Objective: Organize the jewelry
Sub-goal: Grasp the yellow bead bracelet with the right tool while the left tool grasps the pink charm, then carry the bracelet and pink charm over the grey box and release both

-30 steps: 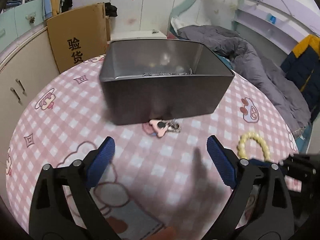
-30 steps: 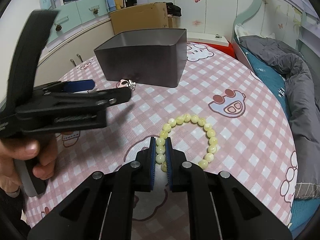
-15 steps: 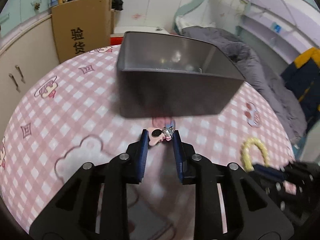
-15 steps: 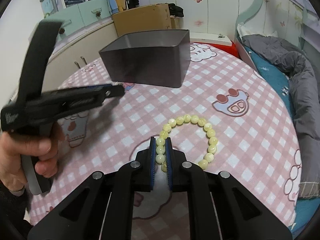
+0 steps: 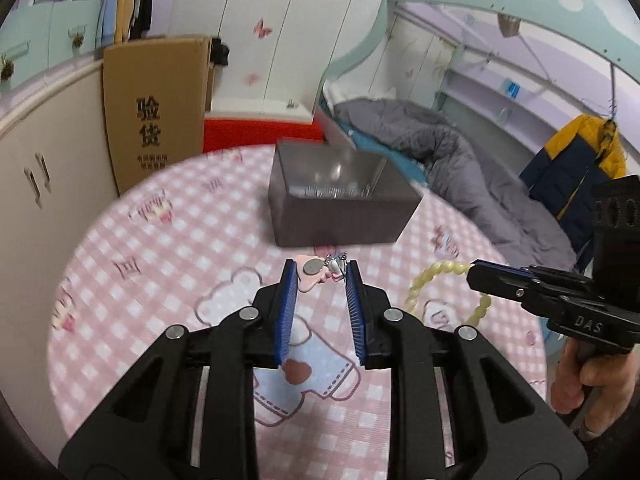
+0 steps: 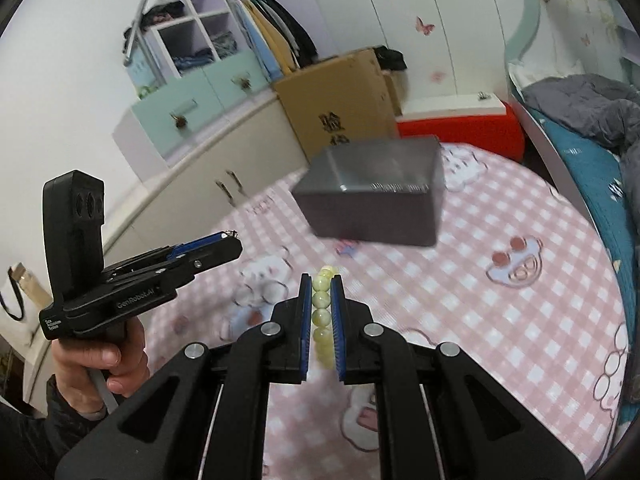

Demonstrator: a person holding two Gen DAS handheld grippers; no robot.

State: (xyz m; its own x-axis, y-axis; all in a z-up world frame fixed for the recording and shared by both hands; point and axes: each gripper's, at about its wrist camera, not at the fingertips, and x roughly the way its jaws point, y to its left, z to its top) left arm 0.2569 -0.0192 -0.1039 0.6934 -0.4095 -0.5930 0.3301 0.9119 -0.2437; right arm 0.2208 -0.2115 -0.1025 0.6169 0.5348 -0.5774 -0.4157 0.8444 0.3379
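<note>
Left wrist view showed the left gripper (image 5: 320,276) clamped on a pink keychain charm (image 5: 313,276), its blue pads (image 5: 286,312) pressing either side, with a round silver disc and metal clasp at the tips, raised above the pink checked tablecloth (image 5: 168,248). Beyond it stood the open grey metal box (image 5: 340,216), a thin chain lying inside. Right wrist view showed the right gripper (image 6: 321,280) closed on a yellow bead bracelet (image 6: 321,312), several beads lined up between its blue pads (image 6: 305,320), held above the cloth, with the box (image 6: 372,200) farther back. The bracelet's loop (image 5: 444,288) hung from the right gripper's tip in the left view.
</note>
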